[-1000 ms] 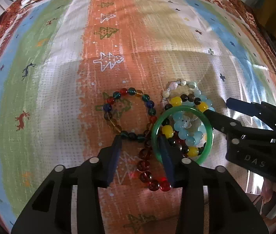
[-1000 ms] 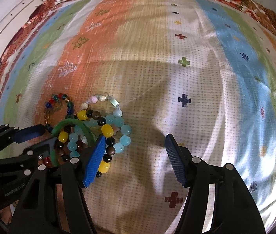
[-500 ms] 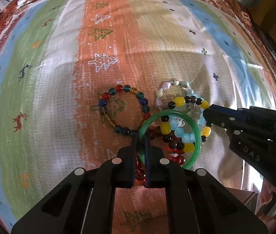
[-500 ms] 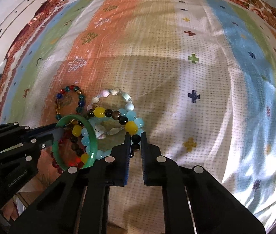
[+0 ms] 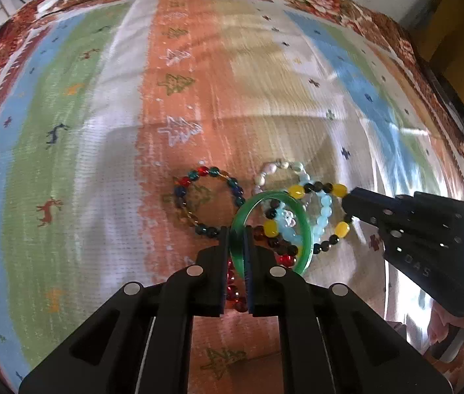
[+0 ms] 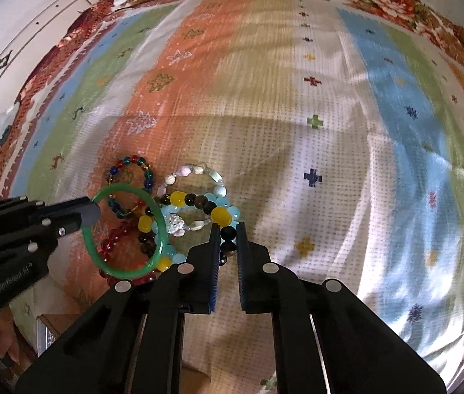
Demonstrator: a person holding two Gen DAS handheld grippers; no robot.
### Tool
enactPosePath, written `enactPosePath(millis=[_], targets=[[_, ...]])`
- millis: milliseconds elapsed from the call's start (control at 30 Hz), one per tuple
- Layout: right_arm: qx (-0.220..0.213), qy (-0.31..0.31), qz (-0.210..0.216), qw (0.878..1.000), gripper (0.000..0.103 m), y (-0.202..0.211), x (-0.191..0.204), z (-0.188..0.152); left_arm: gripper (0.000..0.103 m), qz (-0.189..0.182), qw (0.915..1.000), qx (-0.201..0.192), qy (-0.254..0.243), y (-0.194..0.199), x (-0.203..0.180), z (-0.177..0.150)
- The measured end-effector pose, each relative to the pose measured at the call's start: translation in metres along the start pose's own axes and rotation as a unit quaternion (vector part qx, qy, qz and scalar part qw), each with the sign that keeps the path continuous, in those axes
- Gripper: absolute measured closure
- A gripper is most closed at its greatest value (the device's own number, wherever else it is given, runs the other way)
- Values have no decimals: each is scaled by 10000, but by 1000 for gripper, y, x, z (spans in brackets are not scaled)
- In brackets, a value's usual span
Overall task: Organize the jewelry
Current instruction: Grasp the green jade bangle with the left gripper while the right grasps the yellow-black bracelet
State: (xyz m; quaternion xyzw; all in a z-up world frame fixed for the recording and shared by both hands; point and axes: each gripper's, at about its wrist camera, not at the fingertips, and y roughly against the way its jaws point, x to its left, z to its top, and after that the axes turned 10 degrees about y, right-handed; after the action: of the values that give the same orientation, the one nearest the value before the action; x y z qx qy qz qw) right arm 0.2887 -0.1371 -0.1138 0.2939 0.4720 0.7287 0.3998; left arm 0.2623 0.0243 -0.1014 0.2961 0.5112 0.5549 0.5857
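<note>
The left tongs (image 5: 235,239) are clenched on the near rim of the green bangle (image 5: 307,229), the 2 dark pads pressing the band from either side, and the ring stands tilted up on edge above the heap of bracelets instead of lying flat. The right tongs (image 6: 228,238) are clenched on the yellow-and-dark bead bracelet (image 6: 220,215), with a dark bead pinched between the blue-edged pads just below a large yellow bead. Seen from the left wrist, the right tongs (image 5: 350,202) come in from the right and meet that same bracelet (image 5: 338,190) at its far right side; seen from the right wrist, the left tongs (image 6: 92,213) come in from the left and hold the bangle (image 6: 153,256) at its left rim. Through the bangle's opening show pale blue beads (image 5: 287,229) and a whitish charm (image 6: 174,225). A bracelet of blue, green, red and amber beads (image 5: 179,193) lies flat on the cloth just left of the heap, and a strand of pale pink and white stones (image 5: 277,167) lies at the far side of it. Dark red beads (image 5: 232,290) run under the left tongs. Everything rests on a striped tablecloth (image 5: 100,164) with orange, green, blue and cream bands, small trees, deer and crosses, and a floral border. Part of a person's hand (image 5: 445,325) shows behind the right tongs at the lower right edge.
</note>
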Motion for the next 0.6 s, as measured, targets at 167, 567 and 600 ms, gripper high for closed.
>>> enactPosePath(millis=[167,567,600], targets=[[-219,80,-76,9997,93,19,3,3,95,-63,9998,-139,131,13,6,2],[-532,214,-122,9983,93,51,14,-3,95,-154,9991,-335,209,38,8,-9],[-561,225,-132,9981,93,53,15,-4,95,-142,9991,-350,203,39,8,-10]])
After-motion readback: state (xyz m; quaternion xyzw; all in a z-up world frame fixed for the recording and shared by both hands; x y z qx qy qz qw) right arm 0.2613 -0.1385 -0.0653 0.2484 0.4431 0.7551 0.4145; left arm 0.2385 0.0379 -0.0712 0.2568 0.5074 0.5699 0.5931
